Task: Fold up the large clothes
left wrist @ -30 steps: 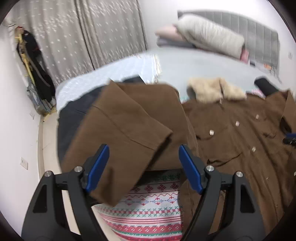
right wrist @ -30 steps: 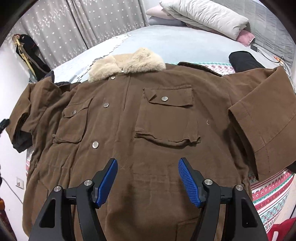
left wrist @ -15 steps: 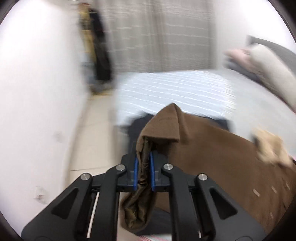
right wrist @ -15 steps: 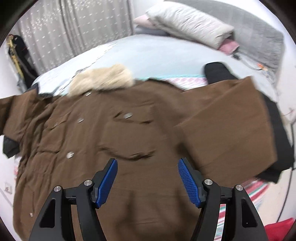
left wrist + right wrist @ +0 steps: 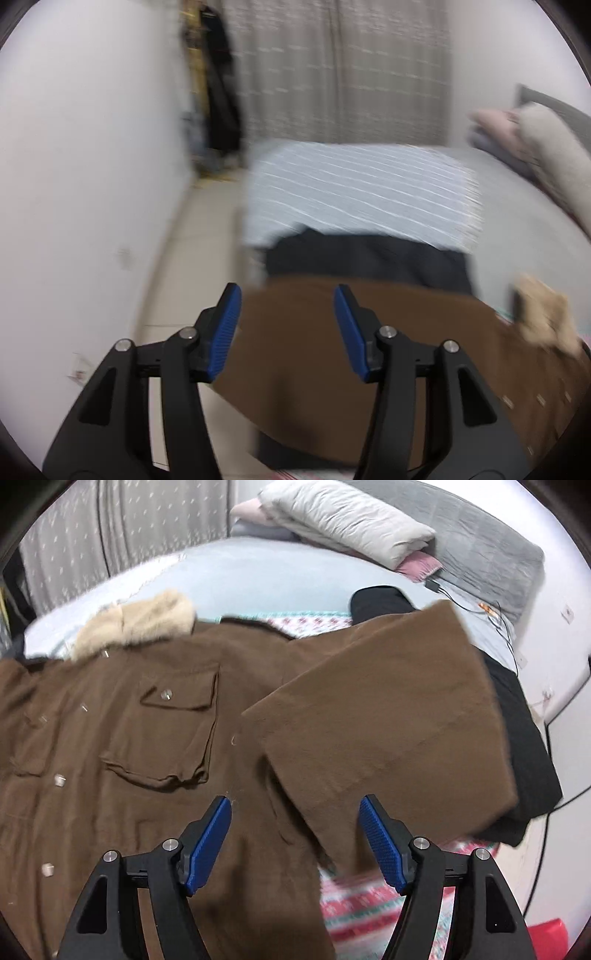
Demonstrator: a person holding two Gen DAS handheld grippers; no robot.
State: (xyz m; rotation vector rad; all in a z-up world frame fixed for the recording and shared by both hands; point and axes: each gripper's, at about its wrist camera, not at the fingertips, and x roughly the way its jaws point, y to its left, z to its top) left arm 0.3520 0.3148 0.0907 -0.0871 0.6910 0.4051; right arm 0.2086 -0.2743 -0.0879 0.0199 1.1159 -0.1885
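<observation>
I see the bed [image 5: 280, 576] filling the room, grey padded headboard [image 5: 480, 535] at its far end with a pale folded duvet [image 5: 343, 520] against it. Grey dotted curtains [image 5: 343, 74] hang beyond the bed; white wall [image 5: 92, 166] and pale tiled floor [image 5: 207, 236] flank its side.

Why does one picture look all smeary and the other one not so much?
Left wrist view: motion blur smears the curtain and striped blanket; only the hand-held gripper looks sharp. Right wrist view: mostly clear, brown coat pocket readable, slight blur on its sleeve. Both bend at the edges from the fisheye lens.
</observation>
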